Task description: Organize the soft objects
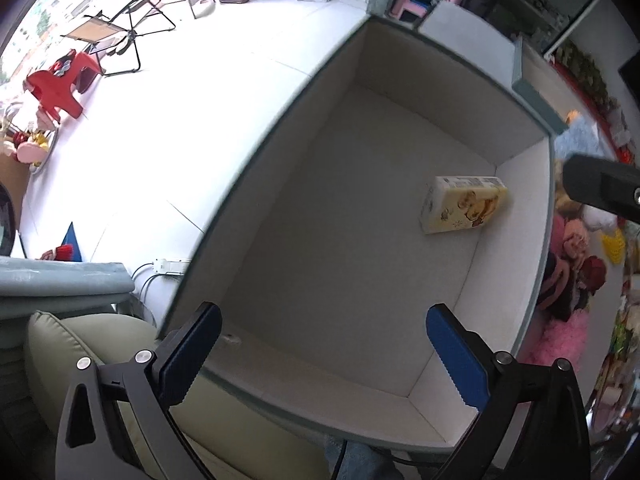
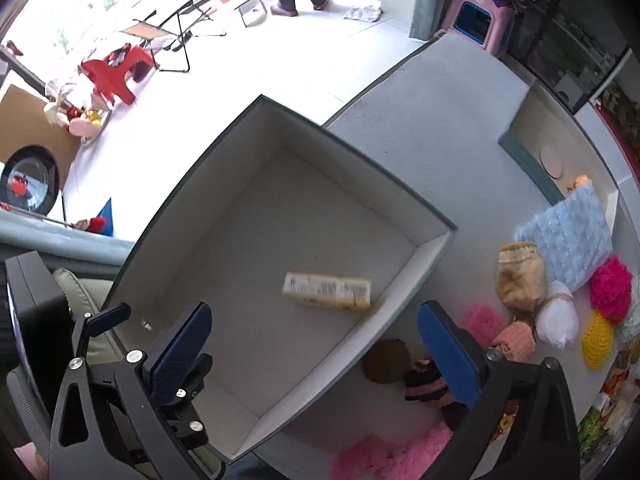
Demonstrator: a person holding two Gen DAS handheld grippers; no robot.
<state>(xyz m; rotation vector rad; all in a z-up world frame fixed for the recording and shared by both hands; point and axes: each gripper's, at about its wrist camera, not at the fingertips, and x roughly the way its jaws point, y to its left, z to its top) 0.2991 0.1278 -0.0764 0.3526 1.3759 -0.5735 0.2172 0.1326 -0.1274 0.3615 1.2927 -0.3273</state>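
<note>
White box walls hide table; tissue pack inside.

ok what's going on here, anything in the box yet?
A person holds two handheld grippers above an open white box on a table. Both the left gripper and the right gripper are open and empty. One item lies in the box: a yellow tissue pack, near the wall on the table side. The other soft things are outside on the table to the right: a blue quilted pad, a beige knit pouch, a magenta pompom and pink fluffy pieces.
</note>
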